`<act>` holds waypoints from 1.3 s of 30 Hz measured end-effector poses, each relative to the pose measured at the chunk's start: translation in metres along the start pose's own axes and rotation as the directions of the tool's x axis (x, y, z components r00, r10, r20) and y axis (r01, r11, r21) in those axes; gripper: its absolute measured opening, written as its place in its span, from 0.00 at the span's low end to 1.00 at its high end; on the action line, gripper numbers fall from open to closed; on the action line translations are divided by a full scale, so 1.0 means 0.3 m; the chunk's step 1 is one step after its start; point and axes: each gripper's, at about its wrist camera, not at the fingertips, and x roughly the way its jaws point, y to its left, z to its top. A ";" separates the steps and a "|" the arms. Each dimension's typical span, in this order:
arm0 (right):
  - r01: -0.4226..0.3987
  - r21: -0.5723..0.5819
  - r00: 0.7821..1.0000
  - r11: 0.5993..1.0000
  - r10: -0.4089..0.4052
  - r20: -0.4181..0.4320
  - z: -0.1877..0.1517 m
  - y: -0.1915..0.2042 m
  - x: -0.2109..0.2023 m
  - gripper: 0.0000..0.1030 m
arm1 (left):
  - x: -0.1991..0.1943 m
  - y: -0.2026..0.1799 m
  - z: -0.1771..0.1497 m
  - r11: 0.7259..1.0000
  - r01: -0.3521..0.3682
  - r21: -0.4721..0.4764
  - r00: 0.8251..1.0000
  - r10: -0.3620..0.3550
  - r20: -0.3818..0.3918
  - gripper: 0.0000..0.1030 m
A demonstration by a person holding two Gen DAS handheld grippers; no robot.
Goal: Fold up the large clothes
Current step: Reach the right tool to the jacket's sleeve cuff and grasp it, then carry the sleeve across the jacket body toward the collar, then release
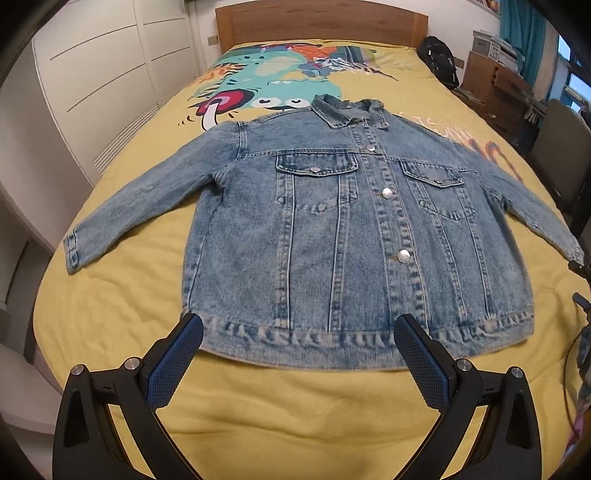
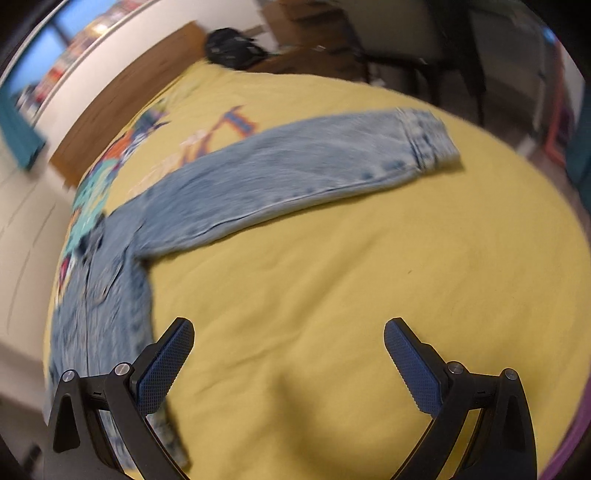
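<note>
A blue denim jacket [image 1: 351, 236] lies flat and buttoned, front up, on the yellow bed cover [image 1: 280, 413], sleeves spread out to both sides. My left gripper [image 1: 297, 332] is open and empty, hovering over the jacket's bottom hem. In the blurred right wrist view the jacket's right sleeve [image 2: 303, 170] stretches across the cover, its cuff [image 2: 428, 136] at the far right. My right gripper [image 2: 288, 336] is open and empty above bare cover, to the right of the jacket body [image 2: 99, 302] and short of the sleeve.
A wooden headboard [image 1: 317, 22] stands at the far end of the bed. White wardrobe doors [image 1: 96, 85] run along the left. A black bag [image 1: 439, 59], a desk with boxes and a chair [image 1: 565, 155] crowd the right side.
</note>
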 end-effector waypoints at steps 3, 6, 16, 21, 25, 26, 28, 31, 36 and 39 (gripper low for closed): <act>-0.031 0.076 1.000 0.997 0.031 0.001 0.046 -0.060 0.043 1.00 | 0.031 -0.003 0.029 1.000 -0.018 -0.020 1.000 0.018 -0.019 0.99; -0.078 0.143 0.997 0.987 0.076 0.024 0.107 -0.112 0.079 1.00 | 0.062 -0.001 0.050 0.999 -0.023 -0.041 0.999 0.021 -0.046 0.99; -0.168 0.280 0.982 0.945 0.137 0.127 0.330 -0.247 0.154 0.98 | 0.098 -0.027 0.070 0.997 -0.042 -0.059 0.998 0.038 -0.055 0.99; -0.191 0.382 0.976 0.904 0.133 0.174 0.407 -0.332 0.176 0.78 | 0.125 -0.018 0.061 0.997 -0.053 -0.065 0.996 0.048 -0.080 0.99; -0.186 0.440 0.979 0.878 0.125 0.164 0.434 -0.389 0.191 0.33 | 0.148 -0.010 0.053 0.996 -0.048 -0.069 0.994 0.041 -0.101 0.99; -0.194 0.447 0.978 0.873 0.134 0.161 0.439 -0.396 0.194 0.20 | 0.154 -0.007 0.051 0.996 -0.043 -0.073 0.994 0.035 -0.107 0.99; -0.227 0.465 0.972 0.856 0.168 0.165 0.453 -0.404 0.193 0.17 | 0.167 0.003 0.047 0.996 -0.042 -0.078 0.992 0.032 -0.119 0.99; -0.253 0.440 0.965 0.861 0.194 0.176 0.489 -0.354 0.172 0.15 | 0.186 0.016 0.043 0.996 -0.048 -0.073 0.990 0.038 -0.139 0.99; -0.311 0.374 0.948 0.874 0.259 0.183 0.567 -0.183 0.139 0.15 | 0.215 0.061 0.035 0.993 -0.019 -0.117 0.985 -0.001 -0.172 0.99; -0.339 0.325 0.939 0.883 0.299 0.167 0.601 -0.042 0.135 0.15 | 0.214 0.089 0.035 0.991 0.000 -0.134 0.985 -0.023 -0.168 0.99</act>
